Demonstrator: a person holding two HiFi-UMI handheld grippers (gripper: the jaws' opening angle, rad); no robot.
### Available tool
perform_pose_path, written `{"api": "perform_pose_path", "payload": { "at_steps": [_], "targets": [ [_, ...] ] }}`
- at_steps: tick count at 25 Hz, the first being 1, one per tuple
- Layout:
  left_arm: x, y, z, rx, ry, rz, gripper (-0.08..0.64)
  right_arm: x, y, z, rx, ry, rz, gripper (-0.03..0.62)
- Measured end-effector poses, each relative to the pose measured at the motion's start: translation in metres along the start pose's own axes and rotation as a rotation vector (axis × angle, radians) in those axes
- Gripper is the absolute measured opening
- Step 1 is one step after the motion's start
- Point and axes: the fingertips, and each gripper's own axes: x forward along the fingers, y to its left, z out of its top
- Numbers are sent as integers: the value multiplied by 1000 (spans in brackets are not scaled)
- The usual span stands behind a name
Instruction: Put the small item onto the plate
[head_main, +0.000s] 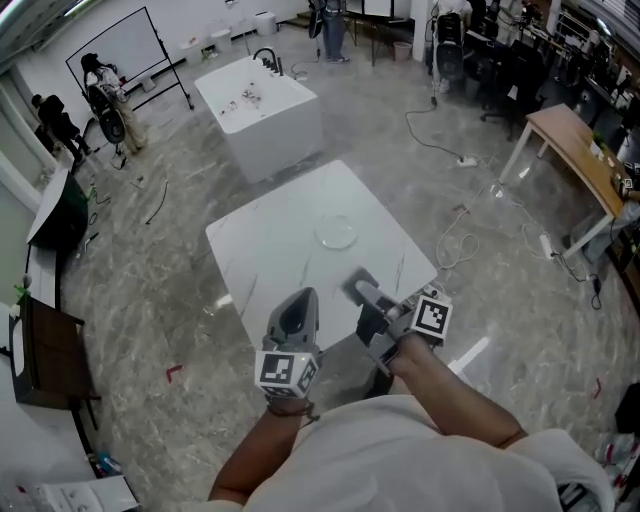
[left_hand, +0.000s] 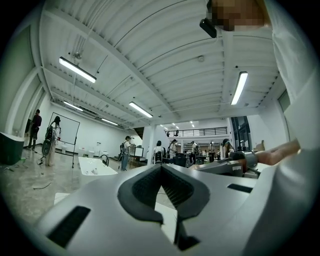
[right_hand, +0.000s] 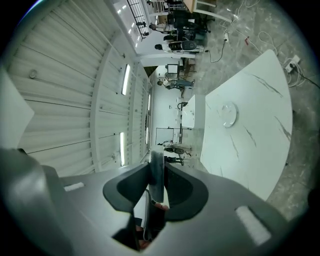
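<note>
A clear glass plate (head_main: 337, 232) lies near the middle of the white marble table (head_main: 280, 250). It also shows in the right gripper view, where the plate (right_hand: 228, 114) sits far out on the table (right_hand: 250, 145). My right gripper (head_main: 366, 293) hovers over the table's near edge, shut on a small flat grey item (right_hand: 156, 172) that stands edge-on between its pads. Beside it, my left gripper (head_main: 298, 308) is shut with nothing in it. Its camera looks level across the room, and there the left gripper (left_hand: 161, 169) has its pads meeting.
A second white counter (head_main: 258, 100) with a black tap stands beyond the table. At the right is a wooden desk (head_main: 580, 150), and cables (head_main: 455, 235) trail over the floor by the table's right side. People stand by a whiteboard (head_main: 120, 45) at far left.
</note>
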Motion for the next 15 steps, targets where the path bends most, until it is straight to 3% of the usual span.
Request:
{"api": "perform_pose_path", "payload": {
  "at_steps": [7, 15],
  "targets": [
    [88, 3, -14, -12, -5, 82, 6, 19, -17, 87, -1, 66, -17, 92],
    [153, 7, -24, 5, 0, 128, 6, 41, -35, 151, 9, 109, -21, 92]
  ]
}}
